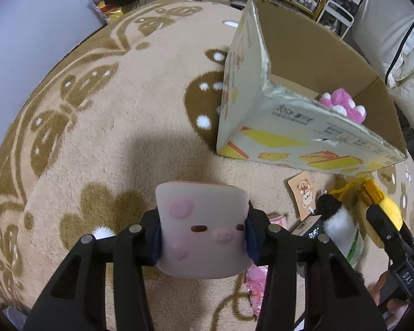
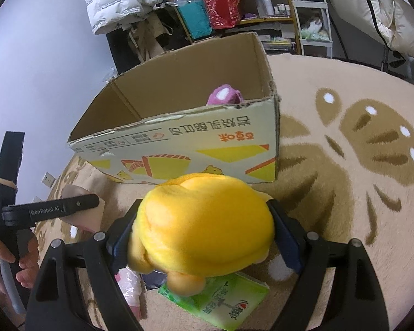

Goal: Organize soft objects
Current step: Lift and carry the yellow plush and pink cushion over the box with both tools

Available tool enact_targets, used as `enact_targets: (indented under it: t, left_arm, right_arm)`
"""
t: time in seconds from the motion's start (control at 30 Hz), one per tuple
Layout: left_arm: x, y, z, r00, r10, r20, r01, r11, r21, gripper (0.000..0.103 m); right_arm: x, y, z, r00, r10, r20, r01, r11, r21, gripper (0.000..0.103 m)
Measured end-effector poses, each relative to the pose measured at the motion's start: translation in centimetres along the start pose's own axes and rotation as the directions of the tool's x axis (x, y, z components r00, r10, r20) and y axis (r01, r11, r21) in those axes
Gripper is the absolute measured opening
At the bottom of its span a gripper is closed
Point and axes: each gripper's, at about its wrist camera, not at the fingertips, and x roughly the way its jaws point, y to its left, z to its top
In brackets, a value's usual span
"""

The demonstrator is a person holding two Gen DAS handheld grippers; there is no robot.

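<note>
My left gripper is shut on a pale squishy toast toy with pink spots and a small face, held above the rug. My right gripper is shut on a yellow plush toy, held above the rug just in front of the open cardboard box. The box stands to the right of the left gripper, and a pink and white plush lies inside it; that plush also shows in the right wrist view. The right gripper with the yellow plush shows at the right edge of the left wrist view.
A beige patterned rug covers the floor. A black and white plush, a bear card, a green packet and pink wrapping lie near the grippers. Shelves and a white jacket stand behind the box.
</note>
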Motion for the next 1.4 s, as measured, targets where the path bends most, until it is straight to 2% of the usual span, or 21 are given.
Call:
enact_targets:
  t: [0.17,0.33,0.47,0.57,0.67,0.9,1.0,1.13,1.33,1.4]
  left_arm:
    - [-1.1,0.3,-0.2,1.000,0.001,0.029,-0.001,1.000,-0.005,0.045]
    - [-3.3,0.6,-0.4,0.997,0.003,0.082,-0.002,1.000,-0.008,0.045]
    - [-5.2,0.6,-0.2,0.989,0.023,0.147,-0.024,1.000,0.006,0.045]
    - [-6.9,0.3,-0.1,0.976,0.034,0.213,-0.040,0.999,0.024,0.045]
    - [-8.7,0.0,0.0,0.957,0.051,0.286,-0.065,0.997,0.040,0.045]
    - [-12.3,-0.7,-0.2,0.890,0.066,0.452,-0.100,0.994,0.053,0.046]
    - [-13.3,-0.9,0.0,0.867,0.053,0.496,-0.090,0.995,0.051,0.046]
    - [-13.8,-0.9,0.3,0.846,0.021,0.533,-0.046,0.998,0.035,0.046]
    - [-14.4,-1.2,1.1,0.803,0.008,0.596,-0.039,0.998,0.039,0.046]
    - [-14.4,-1.2,1.5,0.797,-0.009,0.604,-0.023,0.999,0.045,0.046]
  right_arm:
    - [-0.8,0.4,-0.1,1.000,0.007,0.017,-0.007,1.000,-0.020,0.090]
    - [-2.4,1.0,0.0,0.997,0.021,0.074,-0.018,0.999,-0.044,0.090]
    - [-4.2,1.6,0.0,0.989,0.030,0.148,-0.019,0.997,-0.072,0.090]
    - [-5.2,2.1,0.3,0.982,0.046,0.186,-0.033,0.997,-0.075,0.090]
    - [-6.1,2.4,0.4,0.975,0.053,0.217,-0.036,0.996,-0.082,0.090]
    - [-8.4,3.7,1.1,0.948,0.033,0.317,0.012,0.990,-0.140,0.090]
    - [-8.9,4.2,1.6,0.942,0.048,0.332,0.005,0.987,-0.159,0.090]
    - [-9.5,4.6,2.6,0.932,0.051,0.358,0.016,0.983,-0.182,0.090]
    - [-9.8,4.6,4.6,0.919,0.036,0.393,0.050,0.978,-0.205,0.090]
    - [-9.6,4.4,5.2,0.916,0.035,0.401,0.051,0.978,-0.203,0.090]
